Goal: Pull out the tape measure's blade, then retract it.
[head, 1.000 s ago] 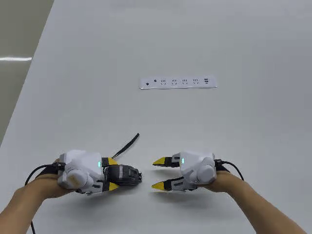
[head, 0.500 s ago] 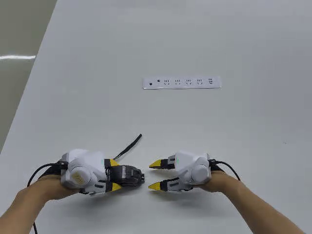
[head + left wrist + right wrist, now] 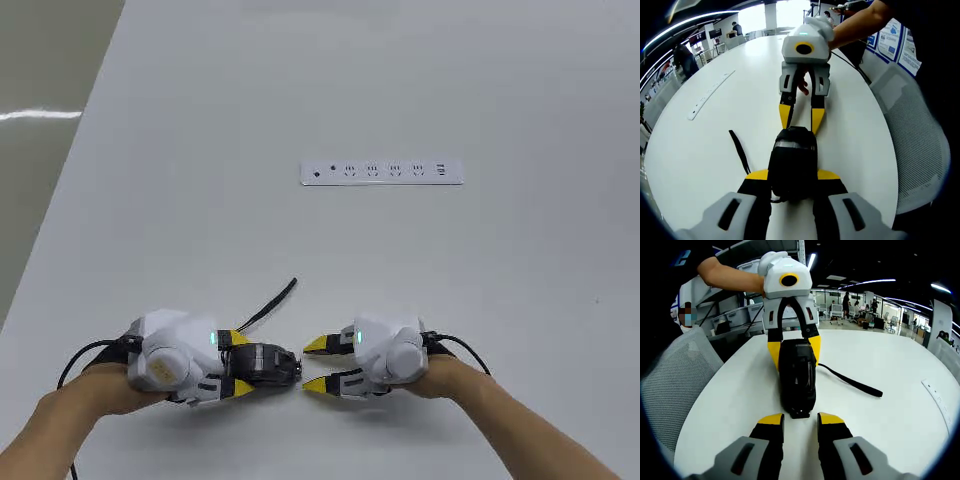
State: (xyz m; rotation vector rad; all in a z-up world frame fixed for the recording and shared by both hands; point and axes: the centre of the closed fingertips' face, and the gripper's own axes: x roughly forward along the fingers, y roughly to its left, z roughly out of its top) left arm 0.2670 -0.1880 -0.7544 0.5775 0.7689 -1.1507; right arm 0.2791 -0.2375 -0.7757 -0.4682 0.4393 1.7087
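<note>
1. No blade was out. The black tape measure [image 3: 262, 362] showed only a small hook tab at its front end, so I judged the pull not yet begun, with the retraction to come after it.
2. My left claw [image 3: 240, 363] gripped the tape measure's case, one yellow tip pressed on each side. The case sat low over the white counter [image 3: 300, 100], near my edge of it. I could not tell whether it rested there.
3. My right claw [image 3: 314, 365] faced the left one head-on with its jaws parted, holding nothing.
4. In the right gripper view the hook tab sat right at the mouth of that gap, the tips just beside it on either side and not closed on it. Whether it lay between them I could not tell.
5. The case's black wrist strap [image 3: 268, 303] trailed away across the counter, and a white power strip [image 3: 382, 172] lay well apart, farther back.
6. What remained, as I judged it, was to pinch the tab, draw the claws apart and let the blade run back.
</note>
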